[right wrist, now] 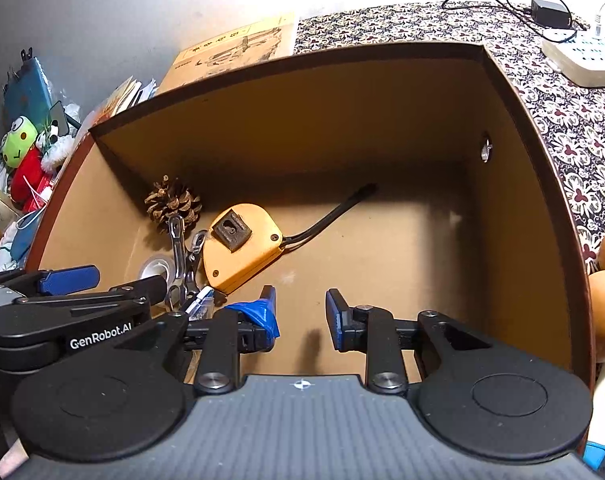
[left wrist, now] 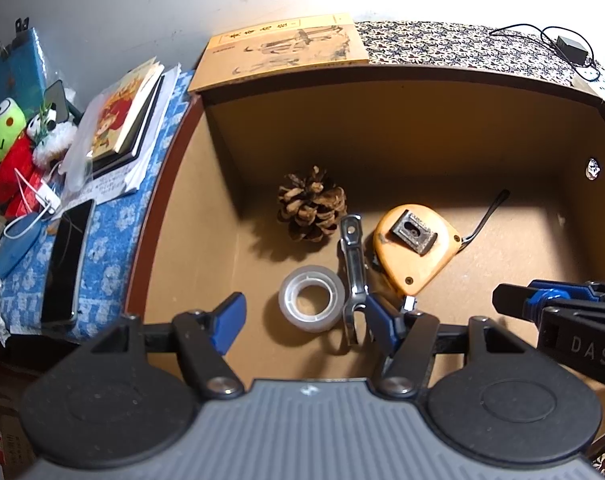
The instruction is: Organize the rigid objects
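Tape roll [left wrist: 311,298] lies between the open left hand-held gripper's [left wrist: 304,314] fingers.

My left gripper [left wrist: 304,316] has a ribbed grey housing at six o'clock, flanked by two round black discs, with black link arms pinned by silver screws and blue pads on its fingers [left wrist: 228,318]. My right gripper [right wrist: 300,316] is built the same, though blue tape wraps the finger at nine o'clock. White "GenRobot.AI" lettering marks the left unit's side in the right wrist view.
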Available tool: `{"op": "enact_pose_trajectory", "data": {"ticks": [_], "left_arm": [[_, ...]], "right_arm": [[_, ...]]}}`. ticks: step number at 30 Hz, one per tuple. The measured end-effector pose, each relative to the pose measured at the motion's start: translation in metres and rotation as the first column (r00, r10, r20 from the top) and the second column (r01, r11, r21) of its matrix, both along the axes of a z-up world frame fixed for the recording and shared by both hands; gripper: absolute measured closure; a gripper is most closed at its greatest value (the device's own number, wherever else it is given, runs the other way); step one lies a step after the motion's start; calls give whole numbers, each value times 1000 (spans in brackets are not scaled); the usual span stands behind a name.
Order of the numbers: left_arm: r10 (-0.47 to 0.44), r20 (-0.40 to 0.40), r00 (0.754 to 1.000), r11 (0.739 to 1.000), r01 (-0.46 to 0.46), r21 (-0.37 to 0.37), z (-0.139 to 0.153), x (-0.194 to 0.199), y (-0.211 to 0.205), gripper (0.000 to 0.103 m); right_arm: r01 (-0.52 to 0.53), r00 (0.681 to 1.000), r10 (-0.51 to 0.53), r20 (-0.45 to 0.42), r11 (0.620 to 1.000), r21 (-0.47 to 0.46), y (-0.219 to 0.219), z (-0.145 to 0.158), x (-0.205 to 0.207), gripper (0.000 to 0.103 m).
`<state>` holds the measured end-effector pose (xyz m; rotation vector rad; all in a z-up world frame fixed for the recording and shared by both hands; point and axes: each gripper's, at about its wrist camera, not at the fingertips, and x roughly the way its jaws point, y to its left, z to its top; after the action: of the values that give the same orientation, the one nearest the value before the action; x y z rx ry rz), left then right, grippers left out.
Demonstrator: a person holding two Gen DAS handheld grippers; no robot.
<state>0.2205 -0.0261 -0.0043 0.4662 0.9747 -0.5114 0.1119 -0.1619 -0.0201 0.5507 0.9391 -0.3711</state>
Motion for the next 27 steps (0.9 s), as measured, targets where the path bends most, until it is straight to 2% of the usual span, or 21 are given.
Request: {"op": "enact_pose_trajectory", "data": {"ticks": [10,17,27], "left_arm": [[-4,24,1000,1000,4,-8,6,-4,1,38],[-4,100,995,1000,6,-23,26,-15,10,38],[5,123,992,998,3,-63,51,-42,27,37]], "right_arm": [[-22,999,24,35,998,-55,17,22,-10,94],[-25,996,33,86,995,-96,31,42,-21,94],[-21,988,38,151,993,-113,50,65,-48,93]]}}
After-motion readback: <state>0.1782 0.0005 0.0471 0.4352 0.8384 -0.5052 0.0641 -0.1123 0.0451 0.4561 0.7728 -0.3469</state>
